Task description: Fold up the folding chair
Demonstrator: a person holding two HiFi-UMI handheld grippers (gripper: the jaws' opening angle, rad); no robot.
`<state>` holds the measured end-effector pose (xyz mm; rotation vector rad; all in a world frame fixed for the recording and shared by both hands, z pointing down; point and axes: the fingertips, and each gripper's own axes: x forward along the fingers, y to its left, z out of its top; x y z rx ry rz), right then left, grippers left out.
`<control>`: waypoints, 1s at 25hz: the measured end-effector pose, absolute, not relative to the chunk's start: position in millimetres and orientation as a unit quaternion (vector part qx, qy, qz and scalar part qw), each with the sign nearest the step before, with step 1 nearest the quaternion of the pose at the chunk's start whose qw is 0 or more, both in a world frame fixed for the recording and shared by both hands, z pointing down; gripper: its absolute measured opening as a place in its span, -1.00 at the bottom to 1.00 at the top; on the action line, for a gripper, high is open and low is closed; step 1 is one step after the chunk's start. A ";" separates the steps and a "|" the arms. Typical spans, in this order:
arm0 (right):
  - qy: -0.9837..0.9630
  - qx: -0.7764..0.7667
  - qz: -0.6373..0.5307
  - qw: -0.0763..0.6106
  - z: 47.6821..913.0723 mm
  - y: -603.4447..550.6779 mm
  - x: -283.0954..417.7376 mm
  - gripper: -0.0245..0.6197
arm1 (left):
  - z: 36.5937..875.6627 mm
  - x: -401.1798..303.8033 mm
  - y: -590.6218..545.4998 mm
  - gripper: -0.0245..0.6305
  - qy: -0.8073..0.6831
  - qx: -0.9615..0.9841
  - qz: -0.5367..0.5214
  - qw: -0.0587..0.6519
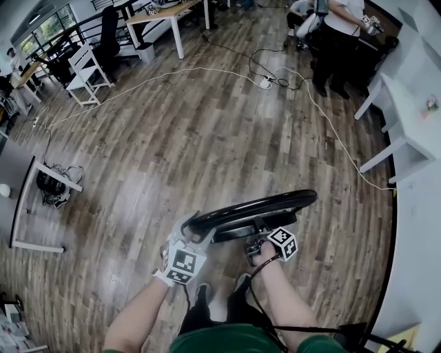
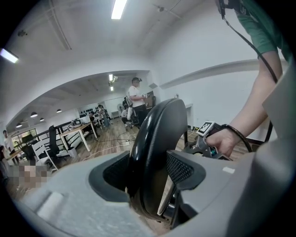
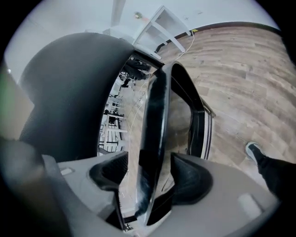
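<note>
Your bare forearms are reaching down from your green shirt (image 1: 227,341), each hand carrying its tongs at the folding chair (image 1: 255,207), which is standing on the floor just ahead of your shoes (image 1: 241,281).

The wooden floor (image 1: 207,138) is filling most of the head view. Along its right side a white shelf unit (image 1: 406,103) is standing against the wall, with a small thing lying on one board that is too small to name. At the far end a white desk (image 1: 165,14) is standing with a small pale box (image 1: 145,52) on the floor by its leg; what is in the box cannot be told. A white wooden chair (image 1: 86,72) is standing well to the left, and a person in a white top (image 1: 341,41) is standing at the top right. A white cable (image 1: 172,74) is trailing across the boards between them.

The folding chair is showing you its black seat edge-on, as a long curved rim, with dark frame parts under it.

Your left tongs (image 1: 193,224) are gripping the left end of that rim: in the left gripper view the thick black rim (image 2: 157,139) is filling the gap between the tongs (image 2: 148,173), with both pads against it.

Your right tongs (image 1: 259,238) are sitting at the chair's near side. In the right gripper view they (image 3: 148,178) are standing apart around a thin black edge of the chair (image 3: 155,115), with a gap showing on each side of it.
</note>
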<state>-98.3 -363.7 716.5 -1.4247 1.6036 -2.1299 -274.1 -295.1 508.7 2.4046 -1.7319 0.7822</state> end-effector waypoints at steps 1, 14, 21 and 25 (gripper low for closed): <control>0.533 -0.467 -0.703 0.058 714.5 -356.0 -99.9 -0.05 | 509.2 -277.3 -297.3 -0.16 -0.565 0.784 0.254 0.039; 0.777 -0.353 -0.522 -0.001 529.7 -276.5 -96.1 -0.64 | 507.9 -296.2 -305.6 -0.16 -0.549 0.794 0.256 0.047; 0.869 -0.398 -0.294 0.005 392.9 -260.5 -64.1 -0.78 | 504.5 -294.2 -302.0 -0.16 -0.543 0.798 0.255 0.048; 0.891 -0.414 -0.187 0.018 328.9 -234.1 -73.4 -0.78 | 503.4 -297.1 -300.7 -0.16 -0.546 0.797 0.251 0.057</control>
